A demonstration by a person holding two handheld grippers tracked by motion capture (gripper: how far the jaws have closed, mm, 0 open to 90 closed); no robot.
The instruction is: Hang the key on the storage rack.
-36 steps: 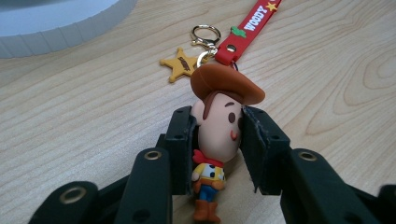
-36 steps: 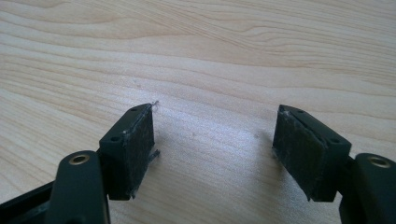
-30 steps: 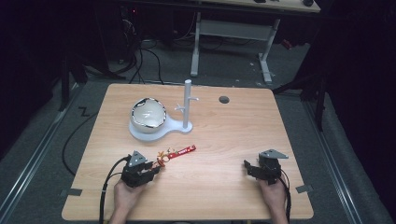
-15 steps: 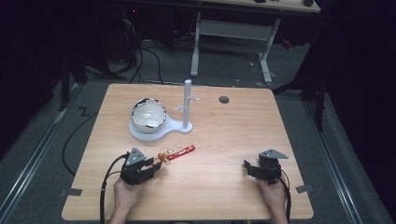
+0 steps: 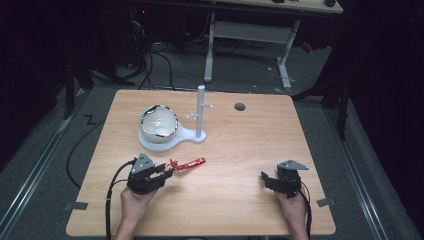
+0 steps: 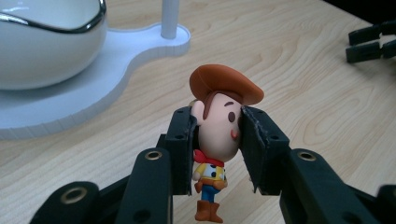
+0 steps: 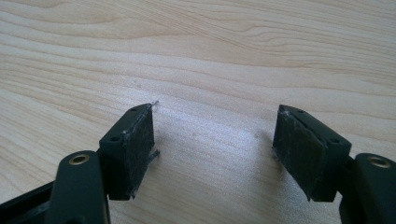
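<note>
Just before the white stand (image 5: 172,137), a cowboy figure (image 6: 217,135) is clamped by the left gripper (image 5: 167,171); the right gripper (image 7: 212,149) is held spread, empty.

My left tool (image 6: 217,140) has lifted the small cowboy figurine with the brown hat (image 6: 218,121) off the wooden desk (image 5: 230,195). Its red strap (image 5: 192,163) now trails up too.

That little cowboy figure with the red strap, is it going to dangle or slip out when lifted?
The cowboy figure looks rigid and probably light. The left gripper clamps its rounded head, so it might swivel. The red strap looks floppy and would likely trail.
</note>
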